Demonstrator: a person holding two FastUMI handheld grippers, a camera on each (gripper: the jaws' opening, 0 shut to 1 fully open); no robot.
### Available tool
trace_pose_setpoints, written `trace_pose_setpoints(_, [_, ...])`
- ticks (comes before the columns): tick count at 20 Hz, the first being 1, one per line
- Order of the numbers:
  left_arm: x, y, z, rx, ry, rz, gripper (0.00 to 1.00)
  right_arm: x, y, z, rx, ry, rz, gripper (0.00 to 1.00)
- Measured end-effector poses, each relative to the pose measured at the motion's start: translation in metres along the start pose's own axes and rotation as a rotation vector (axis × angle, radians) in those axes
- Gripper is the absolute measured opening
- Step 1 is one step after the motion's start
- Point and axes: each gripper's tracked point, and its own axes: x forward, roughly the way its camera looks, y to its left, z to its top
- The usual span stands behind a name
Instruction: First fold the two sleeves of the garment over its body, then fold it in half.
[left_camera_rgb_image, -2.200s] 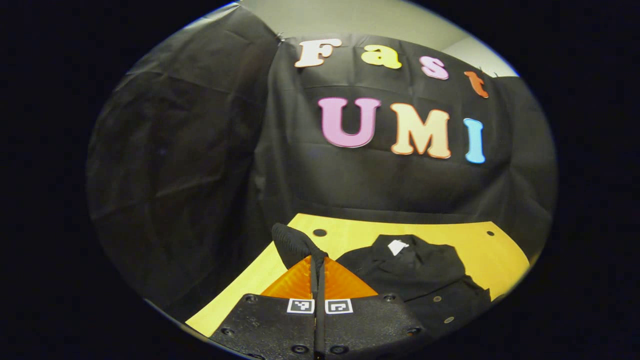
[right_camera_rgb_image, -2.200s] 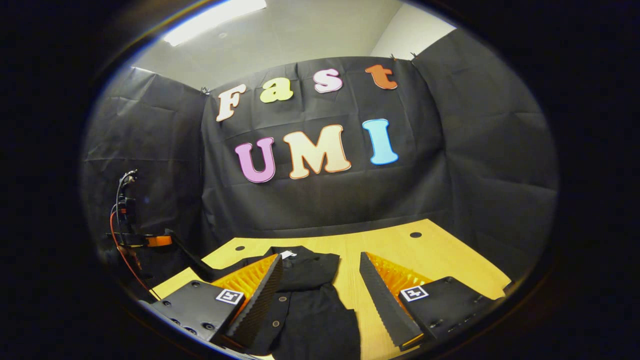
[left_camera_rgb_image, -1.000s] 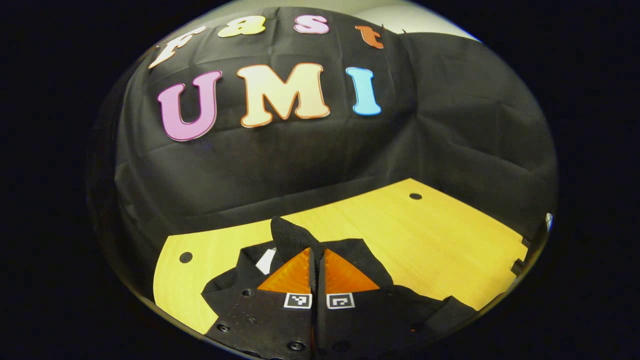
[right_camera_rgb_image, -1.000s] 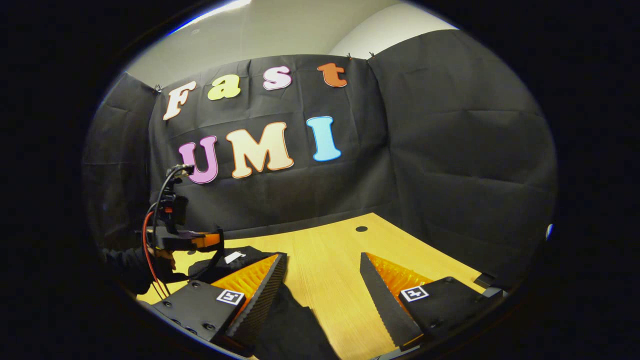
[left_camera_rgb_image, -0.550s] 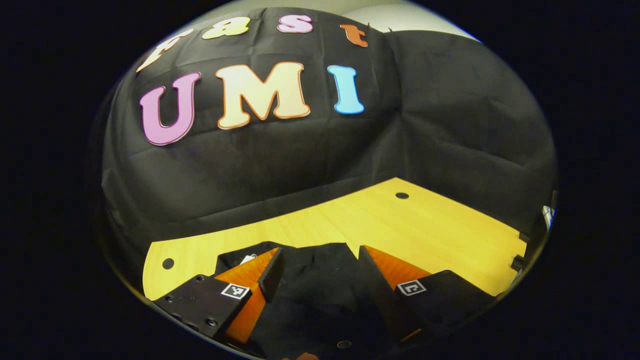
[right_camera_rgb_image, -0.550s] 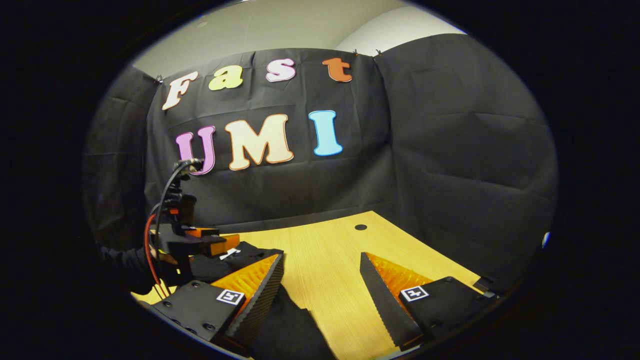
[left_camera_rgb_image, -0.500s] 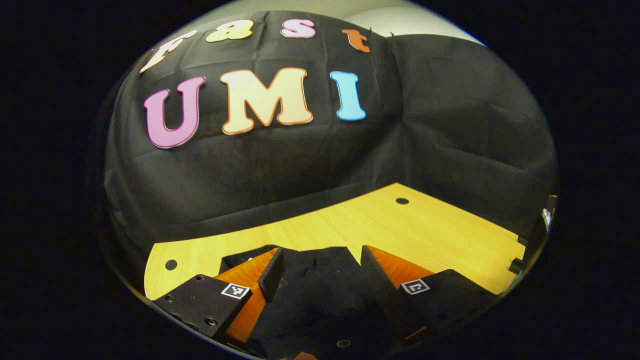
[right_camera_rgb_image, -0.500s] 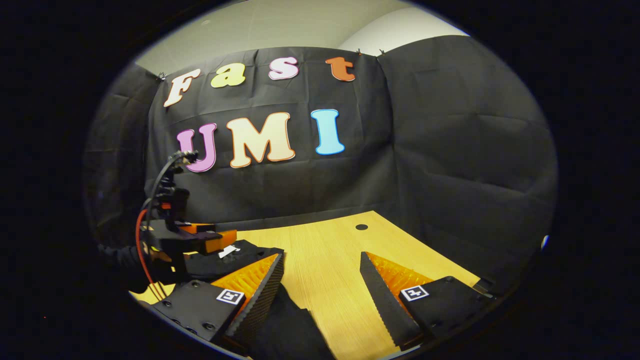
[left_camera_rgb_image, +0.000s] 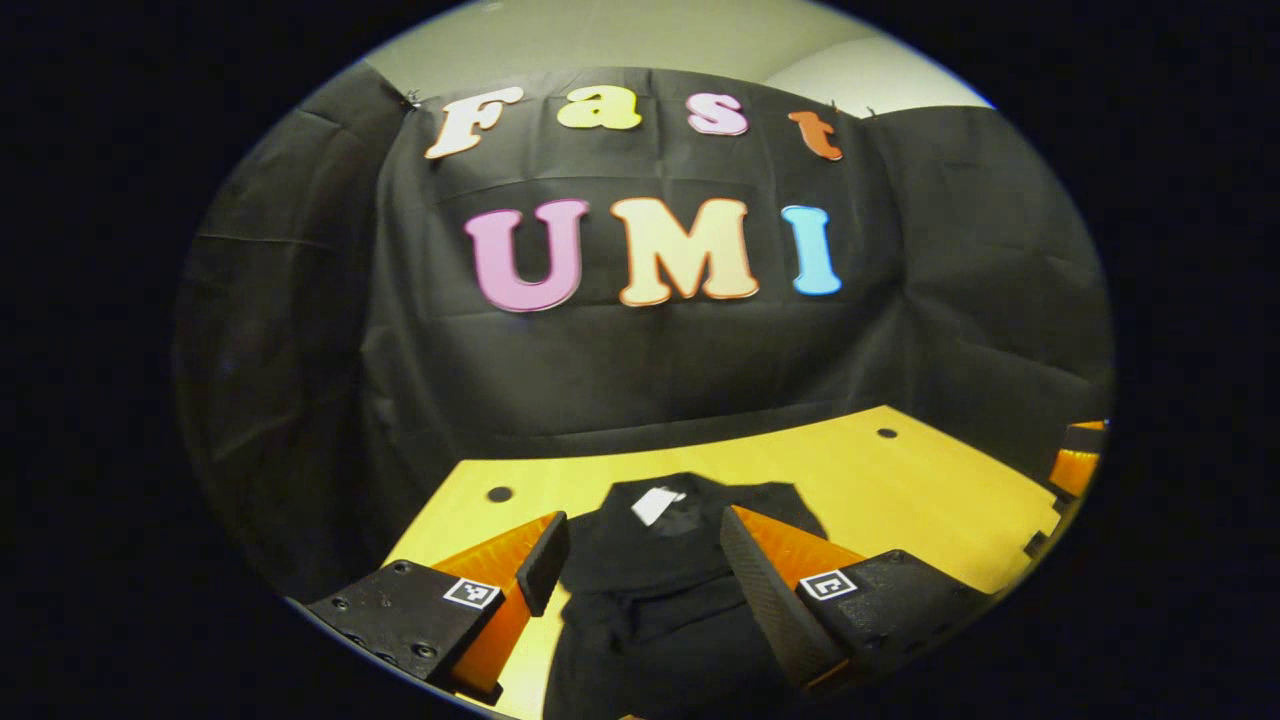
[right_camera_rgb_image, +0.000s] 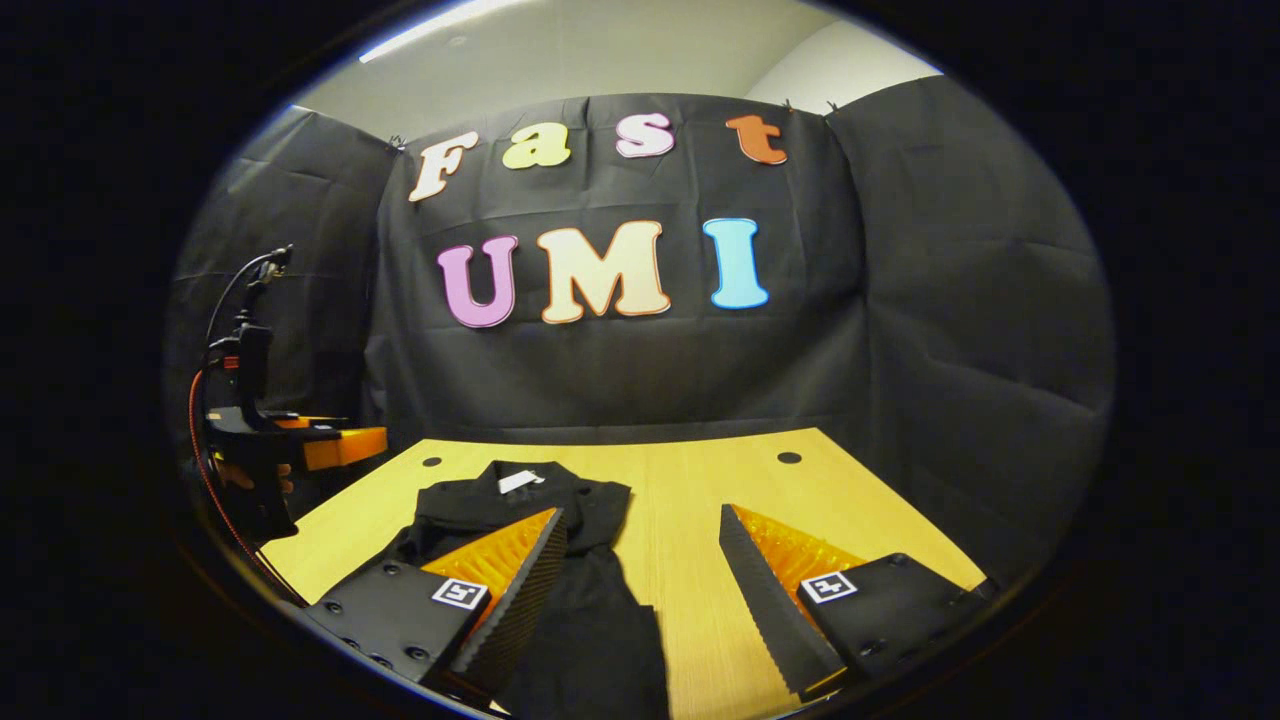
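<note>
Left gripper view: the left gripper (left_camera_rgb_image: 640, 565) has its fingers spread wide, pinching nothing, and hangs above the yellow wooden worktop (left_camera_rgb_image: 900, 480). Between and just beyond the fingers lies the black buttoned garment (left_camera_rgb_image: 660, 570), flat on the worktop, its body running away from the camera. Its collar end is the far end, where a small white neck tag (left_camera_rgb_image: 655, 503) shows just past the fingertips. Far off to the right of the fingers, at the edge of the view, a bit of the right gripper (left_camera_rgb_image: 1075, 465) shows.

Right gripper view: the right gripper (right_camera_rgb_image: 640, 570) also has its fingers spread apart with nothing pinched. The garment (right_camera_rgb_image: 590, 640) lies beneath and beyond the left finger (right_camera_rgb_image: 520, 590), which overlaps the cloth in the picture; whether it touches the cloth cannot be told. A dark fold of fabric reaches into the gap between the fingers, while the right finger (right_camera_rgb_image: 770, 600) stands over bare worktop (right_camera_rgb_image: 720, 490). The white neck tag (right_camera_rgb_image: 520, 481) sits at the garment's far end. Farther to the left, the left gripper (right_camera_rgb_image: 345, 447) is held up by a hand (right_camera_rgb_image: 250, 475), clear of the worktop.
</note>
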Motion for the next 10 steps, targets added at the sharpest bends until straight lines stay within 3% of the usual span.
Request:
trace_pose_setpoints(2, [-0.026, 0.018, -0.019, -0.002, 0.032, 0.05, 0.93, -0.005, 0.0, -0.009, -0.008, 0.018, 0.019, 0.94])
trace_pose_setpoints(4, [-0.049, 0.03, -0.042, -0.012, 0.074, 0.089, 0.93, -0.011, 0.001, -0.023, -0.023, 0.045, 0.036, 0.98])
trace_pose_setpoints(10, [-0.092, 0.042, -0.124, -0.049, 0.23, 0.142, 0.93, -0.025, 0.001, -0.077, -0.078, 0.162, 0.062, 0.94])
